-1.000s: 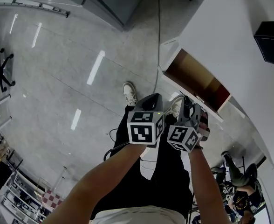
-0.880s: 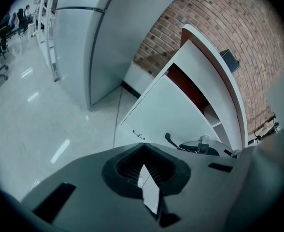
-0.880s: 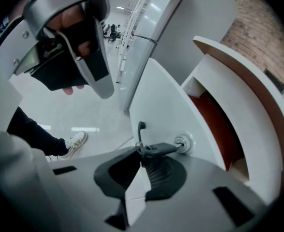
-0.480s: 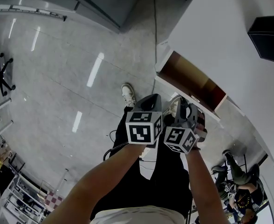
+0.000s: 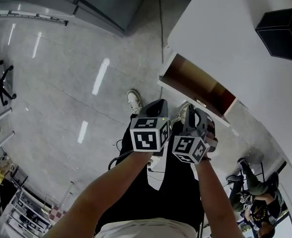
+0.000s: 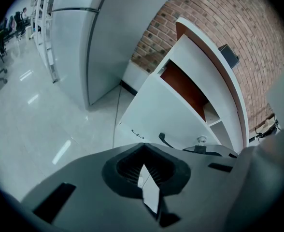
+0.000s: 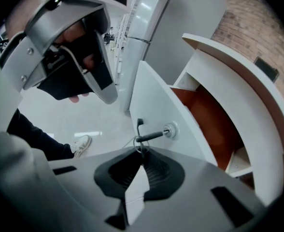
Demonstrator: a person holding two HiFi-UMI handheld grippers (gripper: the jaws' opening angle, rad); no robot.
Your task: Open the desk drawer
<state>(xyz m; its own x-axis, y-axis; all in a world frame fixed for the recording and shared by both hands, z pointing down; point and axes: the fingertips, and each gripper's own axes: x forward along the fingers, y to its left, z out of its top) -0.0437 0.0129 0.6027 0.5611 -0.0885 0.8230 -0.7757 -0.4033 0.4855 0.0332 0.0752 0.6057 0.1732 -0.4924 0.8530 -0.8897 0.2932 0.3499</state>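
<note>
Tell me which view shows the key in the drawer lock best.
The right gripper view: the key juts from the drawer front, its ring pinched by the right gripper. The left gripper view shows only the lock; in the head view the right gripper covers it.

The drawer stands out from under the desk top, which lies above and behind it. A box sits on the desk top, well behind the drawer and to its right. A key sticks out of the drawer front, with a key ring hanging from it. The right gripper is just before the drawer front, its tips at the key ring. The left gripper is beside it, left of the drawer. A shoe rests on the floor left of the drawer. A cable runs along the floor behind the drawer toward a cabinet. An office chair stands far to the left. Another person is before the drawer, to its right.
</note>
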